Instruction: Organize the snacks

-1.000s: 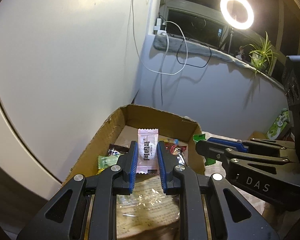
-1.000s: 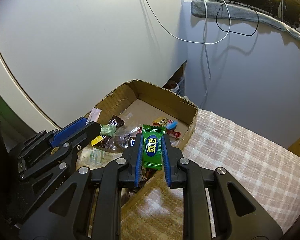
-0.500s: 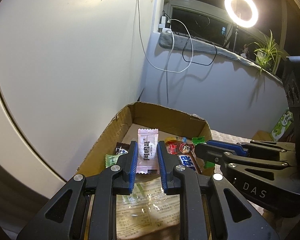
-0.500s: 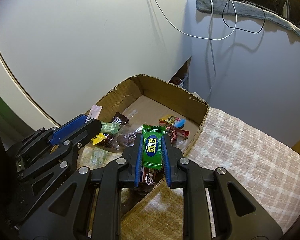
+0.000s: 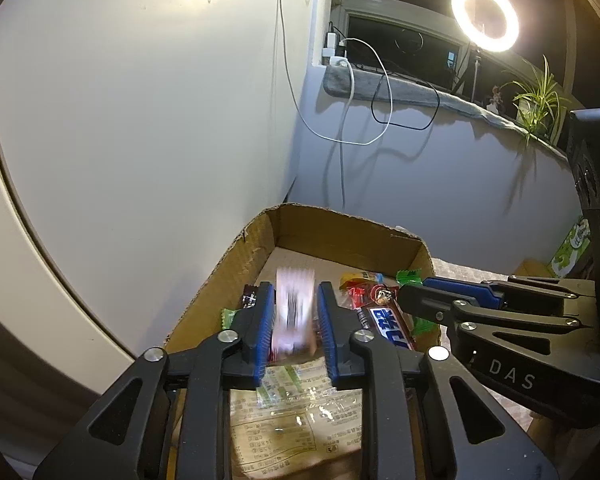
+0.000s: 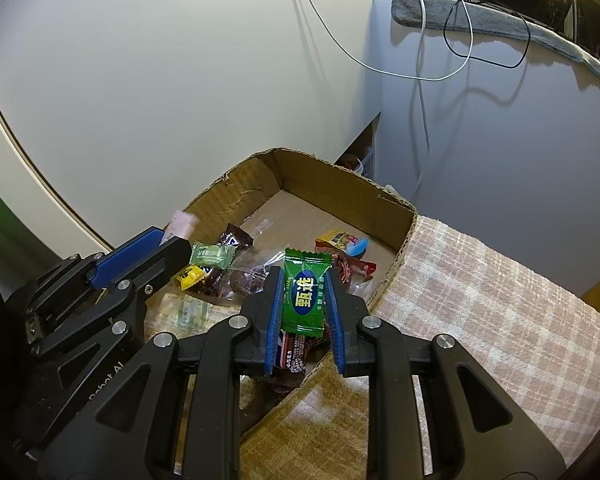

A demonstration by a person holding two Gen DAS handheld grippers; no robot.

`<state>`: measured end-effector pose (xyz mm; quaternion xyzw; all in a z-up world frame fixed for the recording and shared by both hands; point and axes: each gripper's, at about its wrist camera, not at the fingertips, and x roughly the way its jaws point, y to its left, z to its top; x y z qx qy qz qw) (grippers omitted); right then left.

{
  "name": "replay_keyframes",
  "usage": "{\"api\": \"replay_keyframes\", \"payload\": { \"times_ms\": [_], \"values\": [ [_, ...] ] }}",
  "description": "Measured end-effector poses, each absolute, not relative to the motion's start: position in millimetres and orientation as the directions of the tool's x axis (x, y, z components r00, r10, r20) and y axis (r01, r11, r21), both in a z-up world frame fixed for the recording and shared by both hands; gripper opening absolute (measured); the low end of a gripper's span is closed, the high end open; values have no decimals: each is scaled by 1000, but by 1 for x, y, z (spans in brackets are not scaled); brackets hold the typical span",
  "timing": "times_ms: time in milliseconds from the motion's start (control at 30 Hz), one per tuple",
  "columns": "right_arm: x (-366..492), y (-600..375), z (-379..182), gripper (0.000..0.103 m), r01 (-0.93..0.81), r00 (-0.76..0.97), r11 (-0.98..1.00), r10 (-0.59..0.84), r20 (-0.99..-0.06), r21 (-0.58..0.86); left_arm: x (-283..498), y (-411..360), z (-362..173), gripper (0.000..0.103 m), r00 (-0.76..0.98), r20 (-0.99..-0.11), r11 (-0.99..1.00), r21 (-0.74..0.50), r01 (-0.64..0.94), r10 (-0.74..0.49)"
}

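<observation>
Over the cardboard box [image 6: 396, 212], green candy [image 6: 305, 294] clamped in right gripper [image 6: 305, 304], blurred pink wrapper [image 5: 293, 312] (slipping?) between left gripper [image 5: 294, 320] jaws, grip unclear.

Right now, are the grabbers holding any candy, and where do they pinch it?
Right gripper pinches the green candy by its sides. The pink candy in the left gripper is blurred; hold unclear.

Both grippers side by side, pointing fwd & angled down. Left black gripper w/ blue finger pads [image 5: 294, 322]: jaws a bit apart, a blurred pale pink sachet [image 5: 294, 312] between the pads, contact unclear. Right black gripper w/ blue pads [image 6: 305, 300]: jaws clamped on a green candy wrapper [image 6: 305, 292], held upright.
</observation>
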<state>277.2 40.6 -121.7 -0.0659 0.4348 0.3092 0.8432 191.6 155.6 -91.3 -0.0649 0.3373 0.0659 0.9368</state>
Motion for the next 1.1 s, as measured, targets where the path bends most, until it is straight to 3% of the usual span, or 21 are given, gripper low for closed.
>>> {"api": "replay_keyframes", "payload": {
  "times_ms": [67, 200, 400, 533, 867, 1100],
  "values": [
    [277, 41, -122, 22, -578, 435, 802, 460, -774, 151, 192, 156, -91, 28, 764, -640, 983, -73, -168, 83],
    [278, 41, -122, 41, -570, 452, 810, 449, -771, 137, 191, 157, -91, 35, 765, -637, 982, -65, -176, 95],
    [280, 36, -120, 54, -546, 486, 830, 426, -763, 115, 190, 159, -91, 49, 767, -632, 981, -57, -188, 110],
    [281, 32, -118, 63, -531, 503, 840, 418, -756, 111, 190, 159, -91, 50, 770, -629, 981, -53, -186, 112],
    [280, 27, -113, 73, -509, 541, 857, 393, -743, 82, 186, 160, -90, 69, 778, -612, 980, -26, -196, 139],
    [275, 21, -108, 82, -496, 571, 866, 382, -727, 65, 182, 161, -88, 76, 781, -607, 979, -20, -201, 148]
  ]
}}
